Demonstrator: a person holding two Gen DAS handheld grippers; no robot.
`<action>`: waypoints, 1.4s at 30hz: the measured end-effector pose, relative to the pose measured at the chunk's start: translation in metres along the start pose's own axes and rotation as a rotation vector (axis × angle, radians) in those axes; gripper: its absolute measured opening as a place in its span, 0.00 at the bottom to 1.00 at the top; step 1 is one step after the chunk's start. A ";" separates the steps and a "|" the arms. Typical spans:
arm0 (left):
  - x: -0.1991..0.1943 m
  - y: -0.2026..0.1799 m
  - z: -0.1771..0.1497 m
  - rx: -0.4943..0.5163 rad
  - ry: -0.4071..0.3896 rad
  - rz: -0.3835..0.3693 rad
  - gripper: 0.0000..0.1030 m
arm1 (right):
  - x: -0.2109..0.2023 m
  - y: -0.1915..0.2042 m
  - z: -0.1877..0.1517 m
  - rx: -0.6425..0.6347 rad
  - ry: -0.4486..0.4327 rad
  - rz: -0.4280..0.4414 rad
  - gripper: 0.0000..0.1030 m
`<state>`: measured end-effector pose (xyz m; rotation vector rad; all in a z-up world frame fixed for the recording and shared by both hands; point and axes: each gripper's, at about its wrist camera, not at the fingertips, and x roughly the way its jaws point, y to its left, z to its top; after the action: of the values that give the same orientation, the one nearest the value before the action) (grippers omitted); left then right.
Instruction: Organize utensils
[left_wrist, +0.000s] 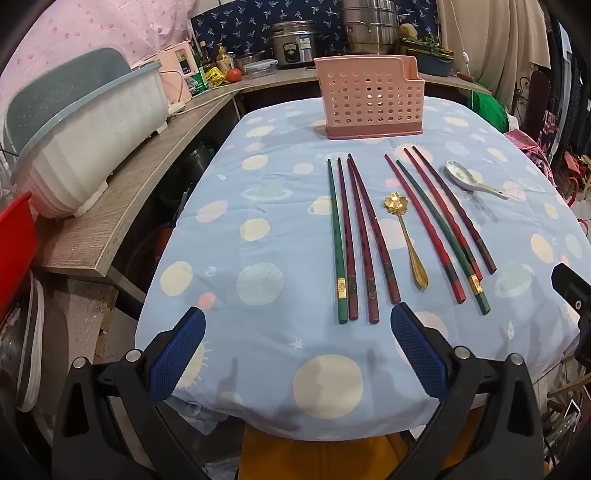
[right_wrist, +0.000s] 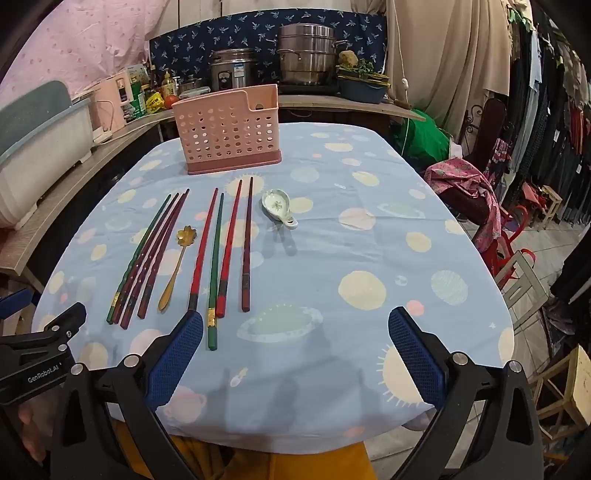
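Covering the table, a blue tablecloth (left_wrist: 258, 192) printed with pale planets hangs over the near edge.

- Pink perforated holder (left_wrist: 371, 98): upright at the far end of the cloth, nothing visible inside.
- Left group of four chopsticks (left_wrist: 354, 240): one green, three dark red, lying side by side, handle ends toward the near edge.
- Gold spoon (left_wrist: 406, 236): flower-shaped bowl pointing to the holder, between the two groups.
- Right group of four chopsticks (left_wrist: 439, 225): red, green, red, dark, fanned slightly.
- White ceramic spoon (left_wrist: 469, 177): right of that group, apart from it.
- Left gripper (left_wrist: 297, 354): fingers spread wide, empty, hovering over the near edge, just short of the left chopstick ends.
- Right gripper (right_wrist: 295, 354): fingers spread wide, empty, above bare cloth; its left pad sits near the green chopstick's end.
- Open room: wide bare cloth on the right side and left of the chopsticks; a wooden counter (left_wrist: 122, 206) borders the left edge.
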<state>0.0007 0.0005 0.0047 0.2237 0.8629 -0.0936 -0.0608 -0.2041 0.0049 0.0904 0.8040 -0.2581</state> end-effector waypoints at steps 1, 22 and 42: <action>0.000 0.000 0.000 0.000 0.000 -0.001 0.93 | 0.000 0.000 0.000 0.000 0.000 0.001 0.93; 0.003 0.003 -0.005 -0.003 -0.001 -0.005 0.93 | 0.000 0.000 0.000 0.002 0.000 -0.001 0.93; 0.002 0.003 -0.004 -0.004 -0.002 -0.004 0.93 | 0.000 0.000 0.000 0.000 -0.001 -0.001 0.93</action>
<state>-0.0003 0.0040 0.0006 0.2181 0.8613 -0.0954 -0.0605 -0.2044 0.0052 0.0901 0.8035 -0.2590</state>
